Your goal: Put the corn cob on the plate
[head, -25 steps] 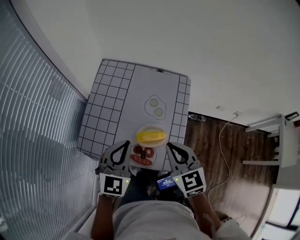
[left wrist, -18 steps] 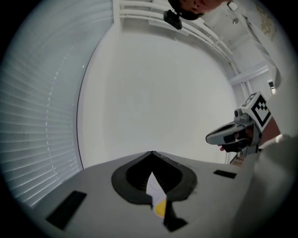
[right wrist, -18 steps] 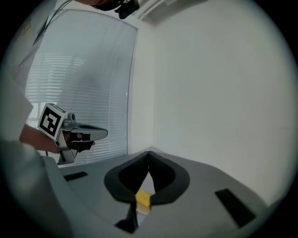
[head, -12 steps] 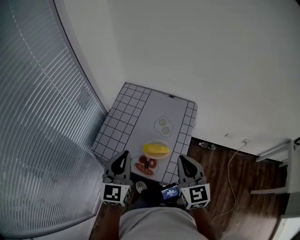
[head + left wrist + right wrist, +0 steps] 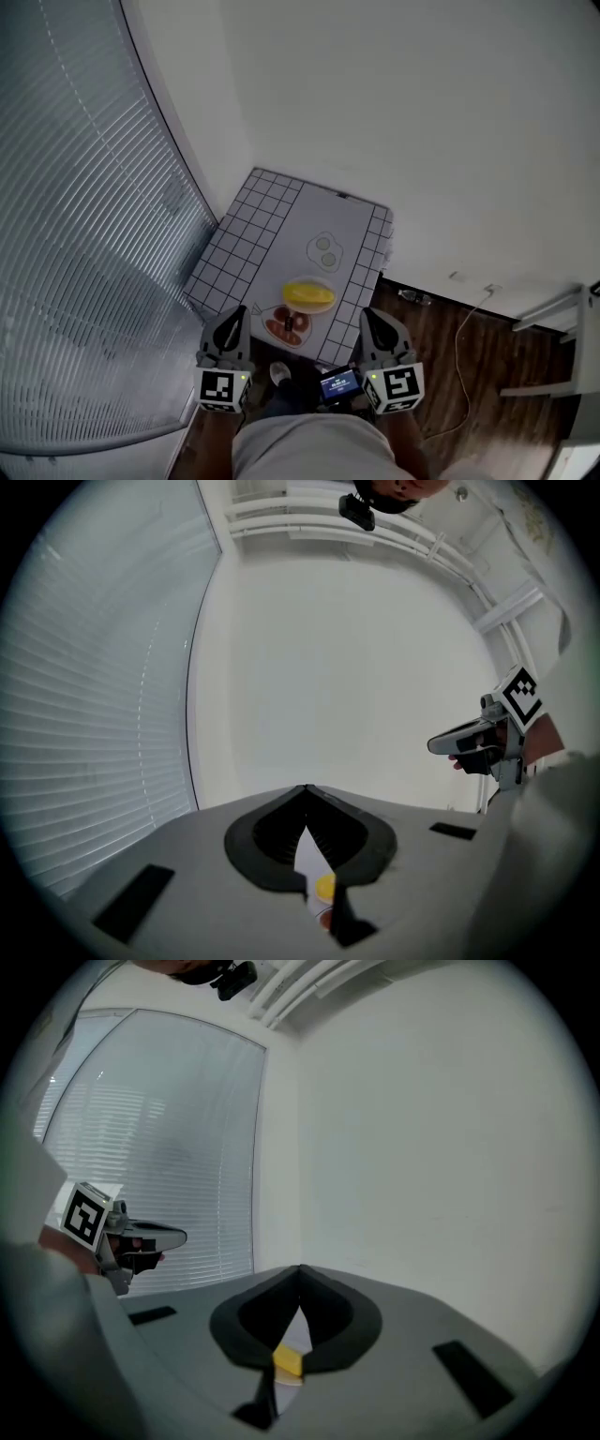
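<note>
The corn cob [image 5: 309, 295] lies lengthways on a pale plate [image 5: 329, 284] near the front edge of the table [image 5: 234, 253], which carries a white cloth with a black grid along its sides. Just in front of that plate, closer to me, sits a second plate [image 5: 272, 335] with red pieces of food on it, and further back on the cloth I see a pair of fried eggs [image 5: 324, 248]. I hold the left gripper [image 5: 232, 326] at the near left corner of the table and the right gripper [image 5: 373, 326] at the near right, both short of the plates and touching nothing. In the left gripper view the left gripper's [image 5: 306, 799] jaws are pressed together with nothing between them; only a sliver of the yellow cob shows through the slit below their tips. The right gripper view shows the same: jaws closed, empty, the cob peeking through the gap. Window blinds [image 5: 75, 234] run along the left, and a wooden floor [image 5: 441, 328] lies to the right.
</note>
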Demonstrator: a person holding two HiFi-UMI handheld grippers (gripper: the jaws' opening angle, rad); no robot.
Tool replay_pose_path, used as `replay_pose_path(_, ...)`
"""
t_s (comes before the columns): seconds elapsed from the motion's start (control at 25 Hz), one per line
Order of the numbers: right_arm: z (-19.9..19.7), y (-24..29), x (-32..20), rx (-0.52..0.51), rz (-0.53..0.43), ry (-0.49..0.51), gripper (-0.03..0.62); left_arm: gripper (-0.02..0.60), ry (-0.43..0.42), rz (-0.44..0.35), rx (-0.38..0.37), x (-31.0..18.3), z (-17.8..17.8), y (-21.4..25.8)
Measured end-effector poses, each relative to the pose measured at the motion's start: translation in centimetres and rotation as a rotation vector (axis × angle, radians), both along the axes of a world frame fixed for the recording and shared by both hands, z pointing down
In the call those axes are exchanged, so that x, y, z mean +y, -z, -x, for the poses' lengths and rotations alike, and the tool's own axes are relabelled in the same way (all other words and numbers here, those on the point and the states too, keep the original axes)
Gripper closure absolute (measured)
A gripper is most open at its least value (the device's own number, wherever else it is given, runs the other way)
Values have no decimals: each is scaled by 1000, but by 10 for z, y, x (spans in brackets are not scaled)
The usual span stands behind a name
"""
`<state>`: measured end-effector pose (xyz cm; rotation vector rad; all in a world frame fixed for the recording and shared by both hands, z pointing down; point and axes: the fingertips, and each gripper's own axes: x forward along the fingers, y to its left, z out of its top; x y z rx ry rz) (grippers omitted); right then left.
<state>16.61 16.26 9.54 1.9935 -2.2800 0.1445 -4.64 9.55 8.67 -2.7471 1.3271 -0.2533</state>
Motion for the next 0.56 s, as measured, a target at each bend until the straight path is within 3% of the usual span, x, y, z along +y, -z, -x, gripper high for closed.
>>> replay_pose_path(0.56, -14, -9, 1, -40, -3, -13, 588, 574, 28, -11, 11, 3, 3, -3)
